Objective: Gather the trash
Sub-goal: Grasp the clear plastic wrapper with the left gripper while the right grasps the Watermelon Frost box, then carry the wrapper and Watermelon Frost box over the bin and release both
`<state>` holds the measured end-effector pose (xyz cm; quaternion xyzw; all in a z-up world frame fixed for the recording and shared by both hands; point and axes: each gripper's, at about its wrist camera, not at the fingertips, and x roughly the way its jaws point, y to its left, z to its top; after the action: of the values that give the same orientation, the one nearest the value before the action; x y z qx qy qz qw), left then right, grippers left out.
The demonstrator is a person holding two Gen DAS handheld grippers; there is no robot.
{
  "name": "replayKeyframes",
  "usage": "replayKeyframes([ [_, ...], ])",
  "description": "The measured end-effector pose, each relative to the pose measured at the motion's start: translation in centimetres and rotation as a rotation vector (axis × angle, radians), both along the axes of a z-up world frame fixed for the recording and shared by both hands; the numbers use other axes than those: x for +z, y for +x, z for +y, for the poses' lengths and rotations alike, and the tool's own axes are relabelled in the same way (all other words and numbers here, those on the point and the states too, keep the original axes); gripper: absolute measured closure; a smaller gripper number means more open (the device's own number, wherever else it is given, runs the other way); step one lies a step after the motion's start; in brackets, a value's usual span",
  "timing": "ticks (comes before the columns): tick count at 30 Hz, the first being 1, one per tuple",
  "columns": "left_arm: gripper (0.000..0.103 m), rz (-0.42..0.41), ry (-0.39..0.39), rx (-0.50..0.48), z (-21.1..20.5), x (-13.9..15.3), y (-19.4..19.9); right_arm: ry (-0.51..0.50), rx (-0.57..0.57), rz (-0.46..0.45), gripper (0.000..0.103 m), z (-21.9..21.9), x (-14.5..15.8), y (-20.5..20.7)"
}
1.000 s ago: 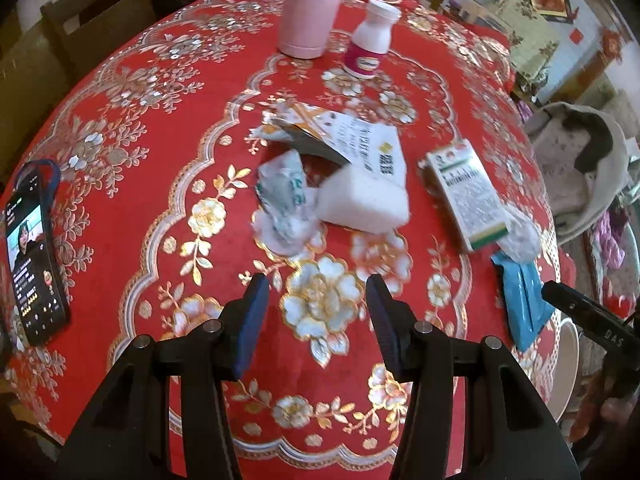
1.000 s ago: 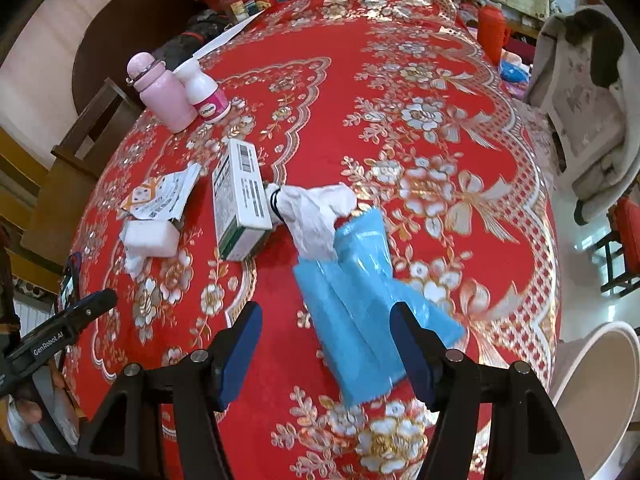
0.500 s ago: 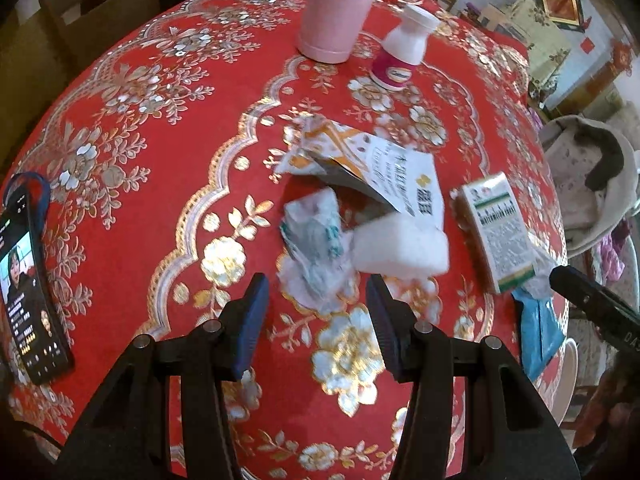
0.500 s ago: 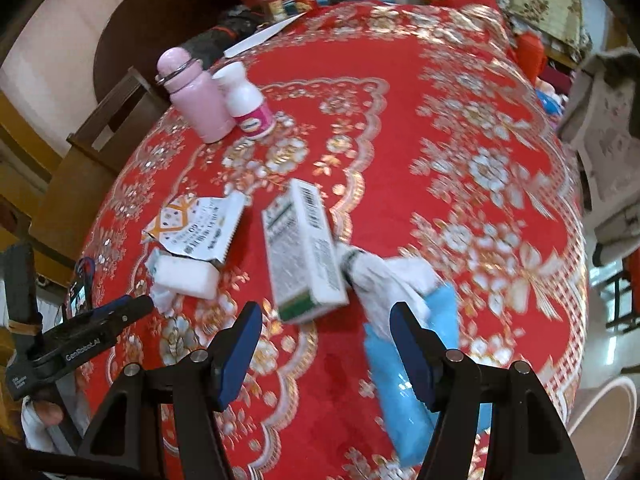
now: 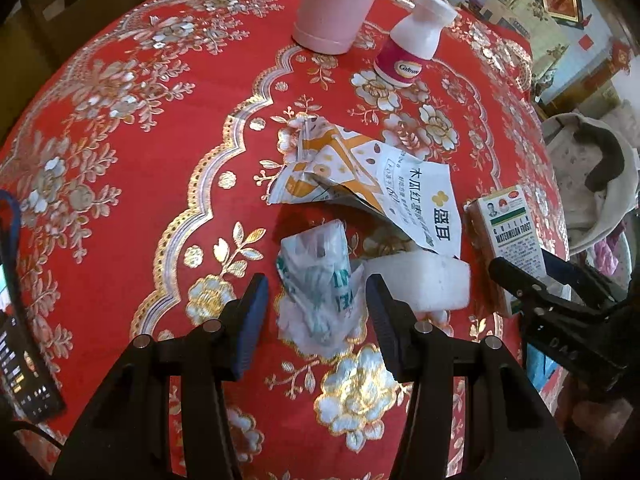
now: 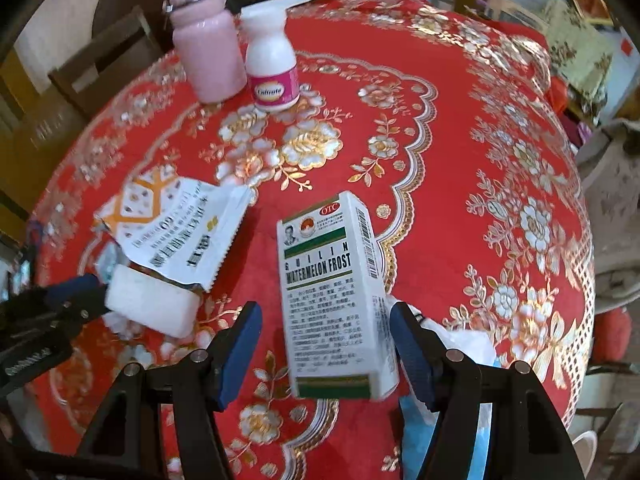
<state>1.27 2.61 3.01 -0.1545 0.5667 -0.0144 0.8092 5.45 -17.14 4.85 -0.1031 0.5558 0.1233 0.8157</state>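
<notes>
On the red flowered tablecloth [image 5: 132,184] lies a crumpled clear wrapper [image 5: 320,280] with green print. My left gripper [image 5: 316,312] is open, with the wrapper between its fingers and the pads not pressing on it. A white foam block [image 5: 420,284] and a torn snack packet [image 5: 380,188] lie just beyond. My right gripper [image 6: 326,348] is open astride a white and green medicine box [image 6: 332,292], with a gap at the left pad. The foam block [image 6: 152,304], the torn packet [image 6: 176,228] and the left gripper [image 6: 60,304] show at the left of the right wrist view.
A pink bottle [image 5: 340,4] and a white pill bottle [image 5: 412,44] stand farther back. A phone [image 5: 20,360] lies at the left table edge. White crumpled tissue [image 6: 460,336] and a blue packet [image 6: 408,420] sit under the right finger. A chair with clothes [image 5: 592,176] stands right.
Both grippers moved forward over the table. The left one now straddles the crumpled wrapper. The right one swung left from the blue packet to the medicine box. Neither opening changed.
</notes>
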Motion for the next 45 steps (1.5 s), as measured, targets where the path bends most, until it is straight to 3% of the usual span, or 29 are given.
replayKeyframes([
  [5,0.057,-0.018,0.007,0.003,-0.1,-0.2,0.3,0.022,-0.005,-0.023,0.042,-0.5,-0.2,0.5],
  [6,0.061,-0.022,0.004,0.002,-0.1,-0.2,0.2,0.037,-0.009,-0.028,0.048,-0.8,-0.1,0.5],
  [7,0.075,-0.021,-0.011,-0.001,0.0,-0.2,0.2,0.047,-0.014,-0.026,0.048,-1.0,0.0,0.6],
  [11,0.083,-0.031,-0.042,0.003,0.2,0.3,-0.3,0.184,-0.06,0.004,0.048,-2.7,0.7,0.5],
  [14,0.084,-0.079,-0.024,-0.015,0.0,2.0,-1.1,0.286,-0.092,0.034,0.049,-3.9,1.4,0.0],
  [20,0.084,-0.132,-0.016,-0.031,-0.7,4.8,-2.7,0.358,-0.091,0.031,0.049,-4.5,3.1,-2.4],
  [26,0.084,-0.165,0.0,-0.081,-2.8,6.4,-4.1,0.371,-0.088,0.012,0.049,-5.1,4.0,-4.7],
  [45,0.084,-0.183,0.051,-0.24,-11.6,6.9,-7.3,0.37,-0.18,-0.01,0.048,-10.9,4.4,-10.1],
])
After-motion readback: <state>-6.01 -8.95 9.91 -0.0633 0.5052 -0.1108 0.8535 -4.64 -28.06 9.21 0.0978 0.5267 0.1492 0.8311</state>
